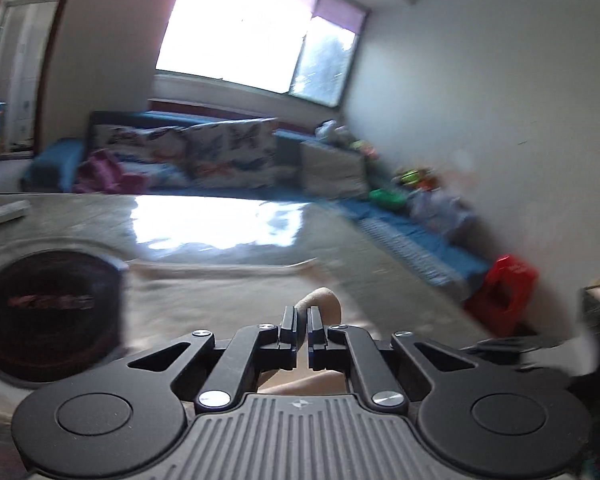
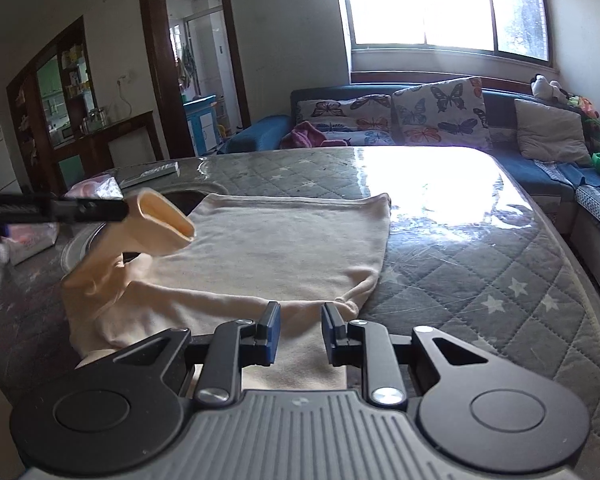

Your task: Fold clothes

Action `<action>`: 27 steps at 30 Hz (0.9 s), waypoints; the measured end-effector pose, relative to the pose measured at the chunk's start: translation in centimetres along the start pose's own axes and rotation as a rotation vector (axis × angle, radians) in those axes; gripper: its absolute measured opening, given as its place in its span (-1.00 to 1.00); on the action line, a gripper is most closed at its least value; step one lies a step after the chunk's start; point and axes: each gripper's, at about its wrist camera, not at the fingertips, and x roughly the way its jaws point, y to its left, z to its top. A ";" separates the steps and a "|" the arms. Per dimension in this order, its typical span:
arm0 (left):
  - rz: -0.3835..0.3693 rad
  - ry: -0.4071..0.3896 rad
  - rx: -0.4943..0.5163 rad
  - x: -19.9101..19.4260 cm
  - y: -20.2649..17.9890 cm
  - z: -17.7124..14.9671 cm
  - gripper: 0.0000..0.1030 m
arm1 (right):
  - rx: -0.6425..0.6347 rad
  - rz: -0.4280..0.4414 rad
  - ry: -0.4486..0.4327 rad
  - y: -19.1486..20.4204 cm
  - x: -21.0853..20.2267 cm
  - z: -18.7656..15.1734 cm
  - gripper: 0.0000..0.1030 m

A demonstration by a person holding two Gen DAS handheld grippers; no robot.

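Observation:
A cream garment (image 2: 268, 248) lies spread on the quilted grey table (image 2: 480, 280). My left gripper (image 1: 302, 322) is shut on a cream sleeve cuff (image 1: 320, 302), seen blurred in the left wrist view. In the right wrist view that gripper (image 2: 118, 209) reaches in from the left and holds the sleeve (image 2: 160, 228) lifted above the garment's left side. My right gripper (image 2: 298, 334) is open and empty, just above the garment's near edge.
A round dark recess (image 1: 48, 312) sits in the table at the left. A remote (image 2: 152, 172) and a plastic bag (image 2: 96, 188) lie at the table's far left. A blue sofa (image 2: 420, 120) with butterfly cushions runs behind and along the right.

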 end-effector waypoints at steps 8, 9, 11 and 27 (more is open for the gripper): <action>-0.073 0.136 0.068 1.7 -1.7 -3.1 -0.69 | 0.032 -0.018 0.003 -1.1 -0.6 -0.2 -0.59; -0.055 0.138 0.071 1.4 -1.1 -3.3 -0.67 | 0.037 -0.014 0.005 -1.2 -0.6 -0.2 -0.59; -0.010 0.143 0.079 0.8 0.0 -3.7 -0.67 | 0.046 -0.003 0.009 -1.2 -0.6 -0.2 -0.59; 0.250 0.170 0.058 -3.6 6.9 -7.0 -0.20 | 0.008 0.041 0.117 0.5 4.6 -0.2 -0.60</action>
